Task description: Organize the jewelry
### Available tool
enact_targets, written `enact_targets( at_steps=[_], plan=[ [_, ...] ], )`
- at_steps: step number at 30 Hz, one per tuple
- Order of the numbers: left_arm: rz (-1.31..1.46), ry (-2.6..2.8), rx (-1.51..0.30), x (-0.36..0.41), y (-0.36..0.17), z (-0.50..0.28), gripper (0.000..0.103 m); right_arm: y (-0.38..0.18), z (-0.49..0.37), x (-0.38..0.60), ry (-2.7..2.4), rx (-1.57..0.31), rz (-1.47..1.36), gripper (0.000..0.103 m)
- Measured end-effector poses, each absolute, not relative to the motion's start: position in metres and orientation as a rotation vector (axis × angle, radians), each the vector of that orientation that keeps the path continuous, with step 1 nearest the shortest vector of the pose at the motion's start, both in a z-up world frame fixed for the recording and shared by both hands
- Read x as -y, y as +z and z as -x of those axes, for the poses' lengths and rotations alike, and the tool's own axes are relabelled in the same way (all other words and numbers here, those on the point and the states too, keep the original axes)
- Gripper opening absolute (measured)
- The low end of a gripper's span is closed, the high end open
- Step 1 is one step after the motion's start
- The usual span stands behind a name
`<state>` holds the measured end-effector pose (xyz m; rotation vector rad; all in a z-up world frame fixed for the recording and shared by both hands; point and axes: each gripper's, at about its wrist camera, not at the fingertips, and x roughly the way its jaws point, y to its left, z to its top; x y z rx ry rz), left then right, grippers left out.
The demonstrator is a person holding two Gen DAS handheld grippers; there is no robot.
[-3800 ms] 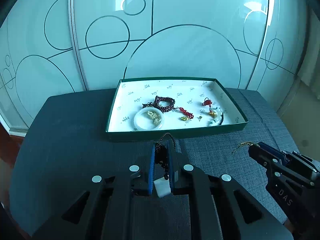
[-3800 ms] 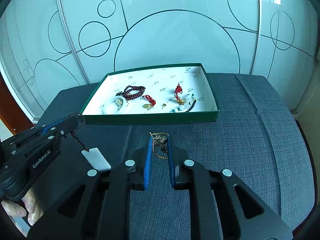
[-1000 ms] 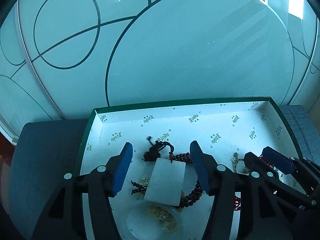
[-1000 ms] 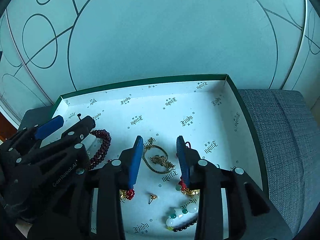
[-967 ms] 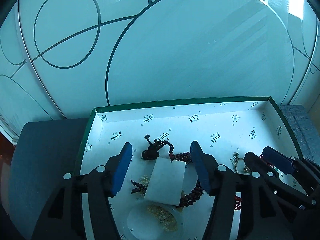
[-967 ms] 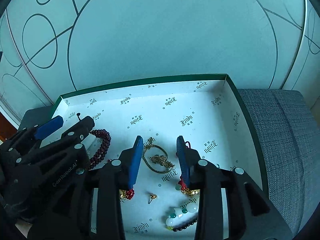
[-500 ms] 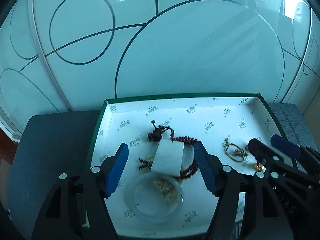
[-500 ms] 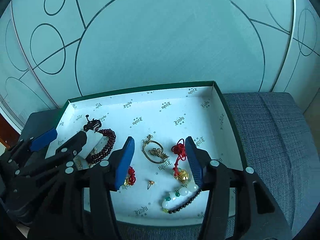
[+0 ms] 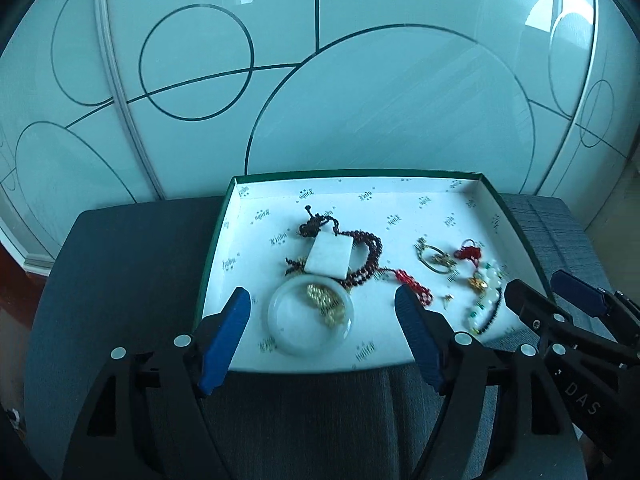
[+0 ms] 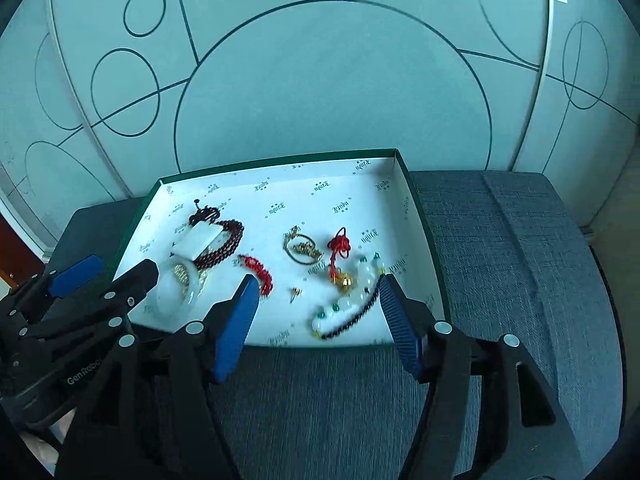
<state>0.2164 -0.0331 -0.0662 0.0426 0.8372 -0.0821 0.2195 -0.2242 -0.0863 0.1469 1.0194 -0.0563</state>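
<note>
A green-rimmed white tray (image 9: 352,173) (image 10: 280,159) holds the jewelry. A white rectangular pendant (image 9: 330,258) (image 10: 198,242) on a dark cord lies over a dark red bead strand, by a white bangle (image 9: 310,320) (image 10: 176,292). A gold hoop necklace (image 9: 434,258) (image 10: 302,250), a red knot charm (image 10: 340,256) and a white-green bead bracelet (image 9: 486,296) (image 10: 348,304) lie to the right. My left gripper (image 9: 321,296) (image 10: 122,264) and right gripper (image 10: 318,280) (image 9: 538,282) hover over the tray's near edge. The jaws of both are opening, with nothing held.
The tray rests on a dark grey fabric seat (image 10: 520,280) with room to the right and in front. Close behind it rises a frosted glass wall (image 10: 320,80) with circle lines. A small gold earring (image 10: 295,292) lies loose in the tray.
Both grippers have pulled back and upward from the tray and their jaws have widened. The white pendant and the gold necklace, held a few seconds ago, now lie in the tray.
</note>
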Motion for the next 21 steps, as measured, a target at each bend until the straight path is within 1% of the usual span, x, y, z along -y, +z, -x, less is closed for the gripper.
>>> enact_targets(
  at_steps=[5, 9, 11, 15, 21],
  plan=[
    [-0.008, -0.071, -0.814, 0.027, -0.054, -0.182, 0.076, -0.063, -0.192, 0.22, -0.054, -0.965, -0.151, 0.063],
    [-0.004, -0.048, -0.782, 0.023, -0.043, -0.162, 0.077, -0.046, -0.172, 0.213, -0.06, -0.919, -0.115, 0.067],
    [-0.017, -0.034, -0.757, 0.022, -0.037, -0.151, 0.078, -0.038, -0.16, 0.209, -0.064, -0.893, -0.097, 0.067],
    [0.002, -0.008, -0.724, 0.014, -0.028, -0.132, 0.081, -0.028, -0.141, 0.207, -0.06, -0.858, -0.092, 0.068],
    [0.017, -0.001, -0.693, 0.009, -0.022, -0.124, 0.081, -0.023, -0.138, 0.201, -0.044, -0.842, -0.091, 0.068]
  ],
)
